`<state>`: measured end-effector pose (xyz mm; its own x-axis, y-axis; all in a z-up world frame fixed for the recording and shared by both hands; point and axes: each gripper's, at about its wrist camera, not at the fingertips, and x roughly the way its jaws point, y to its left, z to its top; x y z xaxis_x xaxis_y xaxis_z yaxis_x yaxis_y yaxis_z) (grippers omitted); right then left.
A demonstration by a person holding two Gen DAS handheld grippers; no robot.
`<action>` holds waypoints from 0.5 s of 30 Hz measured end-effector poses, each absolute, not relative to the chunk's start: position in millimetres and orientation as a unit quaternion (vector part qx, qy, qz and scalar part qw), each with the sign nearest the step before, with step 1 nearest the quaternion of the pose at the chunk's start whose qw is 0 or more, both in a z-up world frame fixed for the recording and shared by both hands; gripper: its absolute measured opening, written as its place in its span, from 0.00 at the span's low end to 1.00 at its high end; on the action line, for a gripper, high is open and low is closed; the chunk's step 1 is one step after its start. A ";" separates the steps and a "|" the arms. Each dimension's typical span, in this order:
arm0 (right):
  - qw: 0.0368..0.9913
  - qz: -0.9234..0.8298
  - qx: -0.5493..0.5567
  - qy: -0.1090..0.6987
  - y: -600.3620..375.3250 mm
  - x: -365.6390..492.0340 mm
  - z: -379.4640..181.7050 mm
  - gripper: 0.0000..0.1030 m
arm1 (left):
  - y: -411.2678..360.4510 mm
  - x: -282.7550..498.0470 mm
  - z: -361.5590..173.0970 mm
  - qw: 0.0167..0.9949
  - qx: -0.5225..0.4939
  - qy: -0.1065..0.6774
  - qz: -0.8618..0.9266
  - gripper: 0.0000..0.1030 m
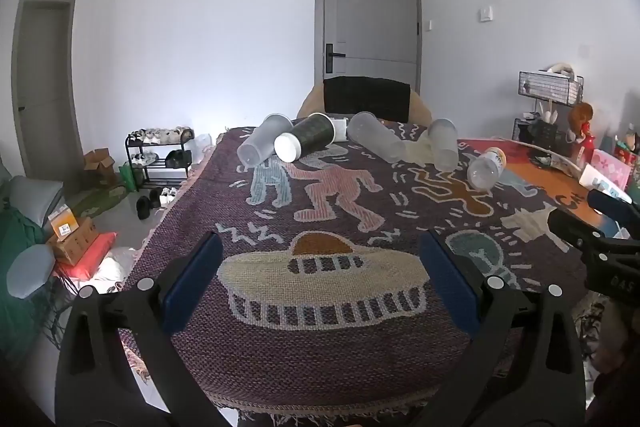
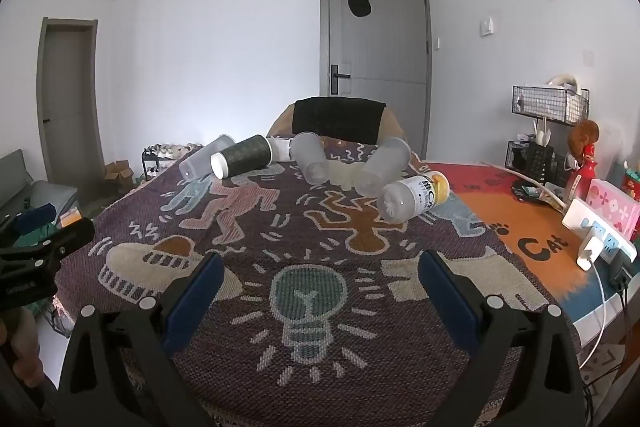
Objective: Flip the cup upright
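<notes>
Both claws wide, empty: left claw (image 1: 320,279), right claw (image 2: 320,291). Cups lie tipped on table (image 2: 400,347) far ahead of claws; dark cup (image 1: 308,141) ahead-left. Likely light, thin, slippery plastic; pinch mid-body gently.

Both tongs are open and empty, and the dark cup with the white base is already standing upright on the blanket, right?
Not quite. The dark cup is lying on its side on the blanket, as the right wrist view shows. Left tongs and right tongs are indeed open and empty.
</notes>
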<state>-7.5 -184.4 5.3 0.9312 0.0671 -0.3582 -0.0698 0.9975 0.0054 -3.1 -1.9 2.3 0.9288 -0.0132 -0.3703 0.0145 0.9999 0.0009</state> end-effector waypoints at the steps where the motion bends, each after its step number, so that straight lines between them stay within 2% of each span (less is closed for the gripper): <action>1: 0.983 0.035 -0.004 0.182 -184.4 -7.5 5.5 0.93 | -1.9 -3.0 2.0 0.982 0.002 0.188 -0.006 0.95; 15: 0.983 0.034 -0.003 0.182 -185.0 -8.4 7.0 0.93 | -2.3 -4.0 2.4 0.983 0.000 0.186 -0.008 0.95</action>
<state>-8.4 -185.0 6.9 0.9315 0.0657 -0.3578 -0.0680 0.9977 0.0062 -4.0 -2.3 2.4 0.9306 -0.0162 -0.3656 0.0166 0.9999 -0.0021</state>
